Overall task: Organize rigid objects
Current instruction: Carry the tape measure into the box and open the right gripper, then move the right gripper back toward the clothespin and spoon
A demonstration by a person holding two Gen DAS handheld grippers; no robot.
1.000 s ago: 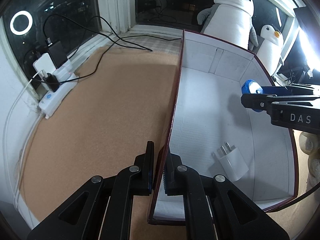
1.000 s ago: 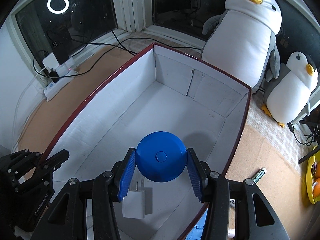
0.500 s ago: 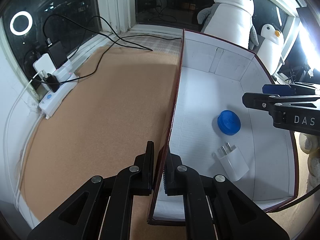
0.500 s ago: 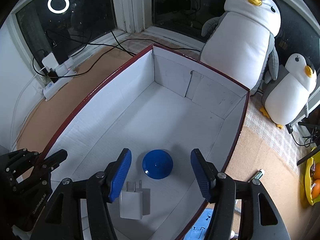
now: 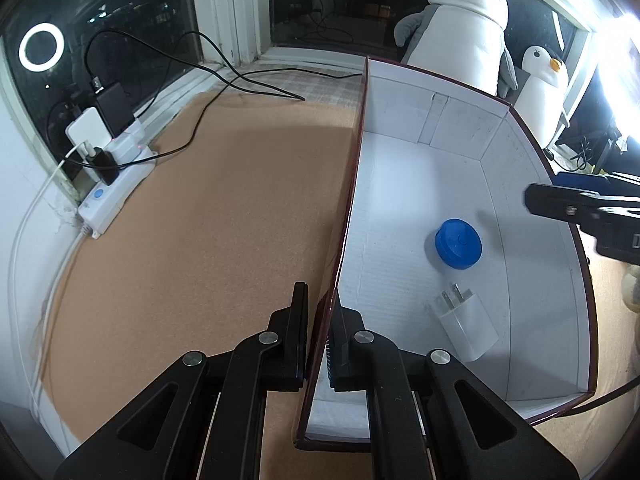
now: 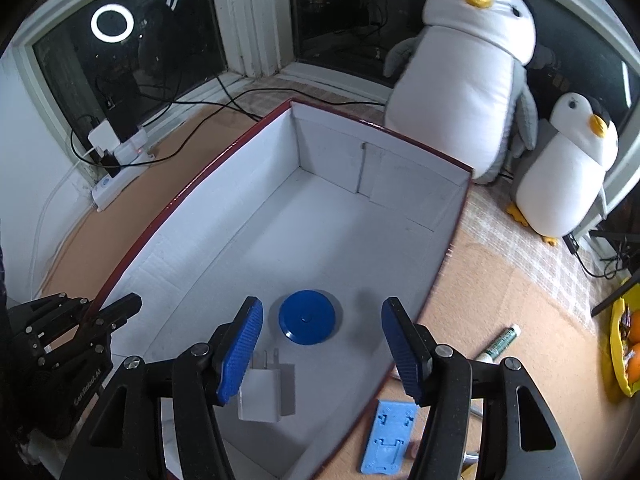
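A white box with a dark red rim stands on the cork mat. On its floor lie a round blue disc and, nearer to me, a white plug charger. My left gripper is shut on the box's left wall near the front corner; it also shows in the right wrist view. Over the right side of the box my right gripper hangs open, its blue pads apart with nothing held. The disc lies below and just ahead of the pads.
Two plush penguins stand behind the box. A power strip with chargers and cables sits at the left window. Right of the box lie a flat blue plastic part, a small tube and a yellow bowl of fruit.
My right gripper opened and let go of the blue disc, which dropped to the box floor beside the charger. The right gripper drew back slightly. The left gripper kept its hold.
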